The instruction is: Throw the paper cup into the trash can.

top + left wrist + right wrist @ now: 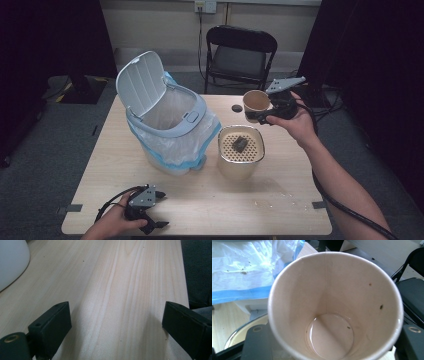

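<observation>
A: Where is the paper cup (pixel 256 104) at this moment?

B: The right gripper (pixel 272 114) holds it up above the far right part of the worktop (pixel 210 200), tipped on its side, its mouth facing the bin (pixel 167 122). The jaws clamp the cup's wall from both sides.

A: Anything inside it?

B: In the right gripper view a little liquid sits at the bottom of the cup (pixel 334 310), with a few dark specks on the inner wall.

A: And below it?

B: A cream container with a perforated strainer top (pixel 241 150) stands on the worktop just beside the bin; a dark lump lies on the strainer. The bin's lid is up and a plastic liner hangs over its rim.

A: The left gripper (pixel 152 210)?

B: It rests at the near left edge, jaws wide apart, bare wood between them.
</observation>
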Tool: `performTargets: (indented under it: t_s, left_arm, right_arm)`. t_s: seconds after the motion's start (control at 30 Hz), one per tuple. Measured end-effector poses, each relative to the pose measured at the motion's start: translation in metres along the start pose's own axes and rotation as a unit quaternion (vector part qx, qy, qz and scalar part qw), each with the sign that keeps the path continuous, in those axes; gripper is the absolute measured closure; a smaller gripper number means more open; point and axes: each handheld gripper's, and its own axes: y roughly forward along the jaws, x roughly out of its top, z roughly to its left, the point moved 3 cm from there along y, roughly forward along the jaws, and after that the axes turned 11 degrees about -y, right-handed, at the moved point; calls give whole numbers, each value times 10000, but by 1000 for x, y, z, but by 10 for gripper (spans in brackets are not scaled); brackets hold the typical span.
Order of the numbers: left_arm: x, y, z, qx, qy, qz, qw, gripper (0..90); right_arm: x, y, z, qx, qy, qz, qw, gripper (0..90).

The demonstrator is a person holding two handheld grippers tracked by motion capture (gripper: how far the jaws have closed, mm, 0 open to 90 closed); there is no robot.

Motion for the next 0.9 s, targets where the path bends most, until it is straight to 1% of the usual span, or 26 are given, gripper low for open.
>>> performTargets:
  t_s: [0.17, 0.3, 0.4, 0.53, 0.63, 0.67, 0.83, 0.9]
  left_arm:
    - [0, 0, 0, 2, 0, 1, 10000, 80]
    - [0, 0, 0, 1, -1, 0, 10000, 80]
    - [0, 0, 0, 0, -1, 1, 10000, 80]
    - [0, 0, 0, 2, 6, 6, 10000, 80]
    - [0, 0, 0, 1, 3, 3, 10000, 80]
    - [0, 0, 0, 0, 3, 3, 10000, 80]
    - [0, 0, 0, 2, 4, 4, 10000, 80]
    - [0, 0, 0, 2, 4, 5, 10000, 80]
  right_arm:
    - [8, -2, 0, 73, -3, -10, 10000, 302]
    - [16, -4, -1, 111, 17, -85, 9999, 301]
    - [23, -6, -3, 120, -15, -77, 9999, 301]
    - [30, -8, -4, 151, 14, -95, 9998, 300]
    - [37, -9, -6, 171, -24, -62, 9998, 300]
    - [39, -9, -6, 206, -20, -55, 9998, 300]
    - [47, -7, -7, 216, -24, -42, 9998, 299]
    - [52, -6, -7, 230, 1, -79, 9997, 299]
